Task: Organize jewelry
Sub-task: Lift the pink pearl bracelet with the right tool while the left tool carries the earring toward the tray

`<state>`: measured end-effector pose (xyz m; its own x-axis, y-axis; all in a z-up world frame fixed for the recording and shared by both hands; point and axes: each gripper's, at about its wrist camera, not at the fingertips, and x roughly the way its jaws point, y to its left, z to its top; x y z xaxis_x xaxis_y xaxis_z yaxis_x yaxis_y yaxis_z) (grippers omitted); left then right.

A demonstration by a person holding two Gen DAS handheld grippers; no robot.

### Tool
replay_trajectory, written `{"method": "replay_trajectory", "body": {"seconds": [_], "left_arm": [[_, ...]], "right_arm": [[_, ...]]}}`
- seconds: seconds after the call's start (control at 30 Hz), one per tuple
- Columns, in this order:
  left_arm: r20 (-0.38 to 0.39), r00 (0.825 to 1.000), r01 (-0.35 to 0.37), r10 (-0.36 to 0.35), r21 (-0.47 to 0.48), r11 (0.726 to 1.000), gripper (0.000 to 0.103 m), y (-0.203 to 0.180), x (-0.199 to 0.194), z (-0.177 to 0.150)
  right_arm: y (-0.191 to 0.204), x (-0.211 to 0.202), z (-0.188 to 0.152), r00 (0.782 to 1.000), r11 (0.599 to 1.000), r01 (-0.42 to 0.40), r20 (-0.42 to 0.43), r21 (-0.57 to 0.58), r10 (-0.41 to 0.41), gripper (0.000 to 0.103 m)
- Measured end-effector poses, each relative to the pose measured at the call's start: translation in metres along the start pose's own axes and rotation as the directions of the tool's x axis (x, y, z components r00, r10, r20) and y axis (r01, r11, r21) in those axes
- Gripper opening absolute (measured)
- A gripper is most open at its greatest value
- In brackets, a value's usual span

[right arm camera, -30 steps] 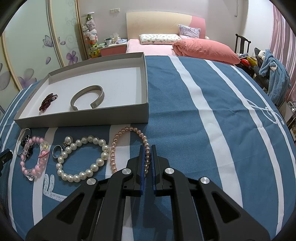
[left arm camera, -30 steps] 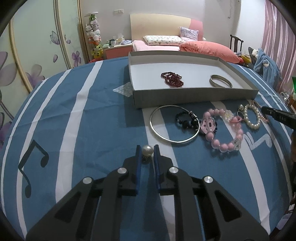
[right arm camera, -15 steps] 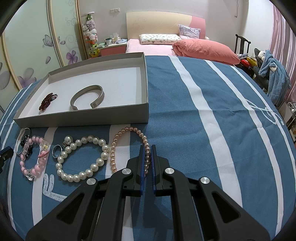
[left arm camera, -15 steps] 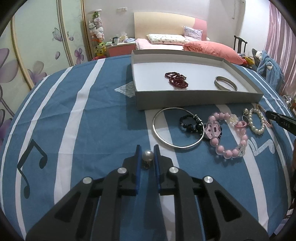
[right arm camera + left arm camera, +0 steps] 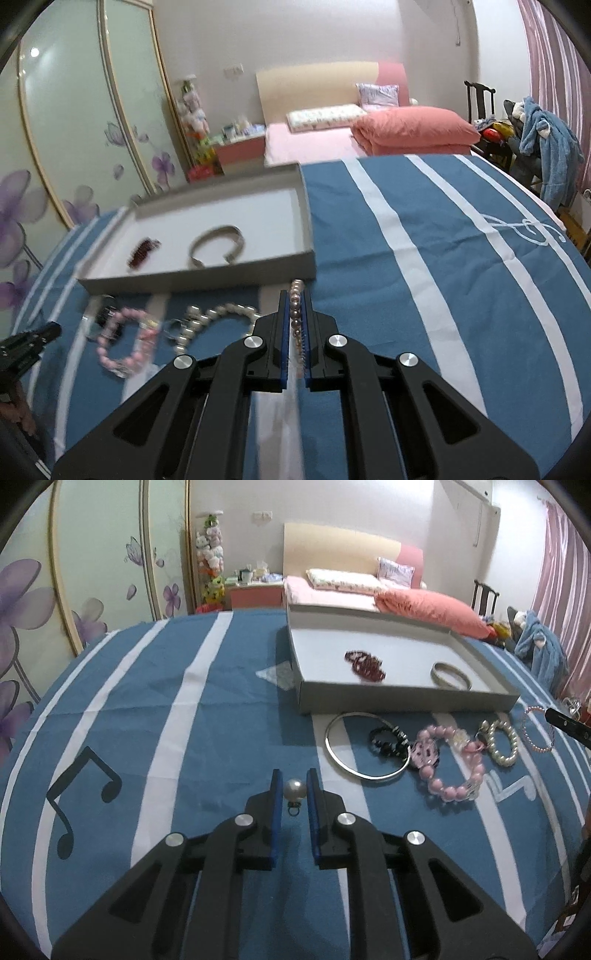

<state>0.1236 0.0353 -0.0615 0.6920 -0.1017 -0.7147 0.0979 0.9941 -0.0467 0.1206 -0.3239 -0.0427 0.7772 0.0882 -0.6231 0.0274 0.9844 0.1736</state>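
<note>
My left gripper (image 5: 294,788) pinches a single pearl (image 5: 294,788) above the striped blue cloth (image 5: 221,720). My right gripper (image 5: 295,317) is clamped on the pink pearl strand (image 5: 296,306), just before the grey tray (image 5: 207,275). In the tray lie a dark red bracelet (image 5: 365,662) and a metal cuff (image 5: 451,675); other bracelets lie on the cloth beside it.

Home bedroom, bed (image 5: 332,590) with pink pillows, flowered wardrobe doors (image 5: 92,590), pink curtains (image 5: 554,55)
</note>
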Motion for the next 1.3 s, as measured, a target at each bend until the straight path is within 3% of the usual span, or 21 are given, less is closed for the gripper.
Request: {"method": "replay_trajectory", "body": {"seconds": [0.2, 0.6, 0.93, 1.3], "left_arm": [[0.08, 0.997, -0.006, 0.006, -0.005, 1.0, 0.014, -0.006, -0.019, -0.002], [0.159, 0.987, -0.009, 0.007, 0.012, 1.0, 0.014, -0.026, -0.037, 0.001], [0.224, 0.974, 0.003, -0.008, 0.022, 1.0, 0.014, -0.043, -0.049, 0.011], [0.318, 0.948, 0.004, -0.018, 0.046, 0.999, 0.014, -0.064, -0.056, 0.044]], "right_arm": [[0.01, -0.014, 0.0, 0.996, 0.998, -0.069, 0.057, 0.013, 0.068, 0.006], [0.041, -0.031, -0.002, 0.979, 0.985, -0.172, 0.113, -0.002, 0.171, 0.006], [0.062, -0.045, 0.001, 0.964, 0.981, -0.191, 0.182, -0.031, 0.194, 0.006], [0.083, -0.056, 0.02, 0.934, 0.984, -0.151, 0.313, -0.091, 0.172, 0.006]]}}
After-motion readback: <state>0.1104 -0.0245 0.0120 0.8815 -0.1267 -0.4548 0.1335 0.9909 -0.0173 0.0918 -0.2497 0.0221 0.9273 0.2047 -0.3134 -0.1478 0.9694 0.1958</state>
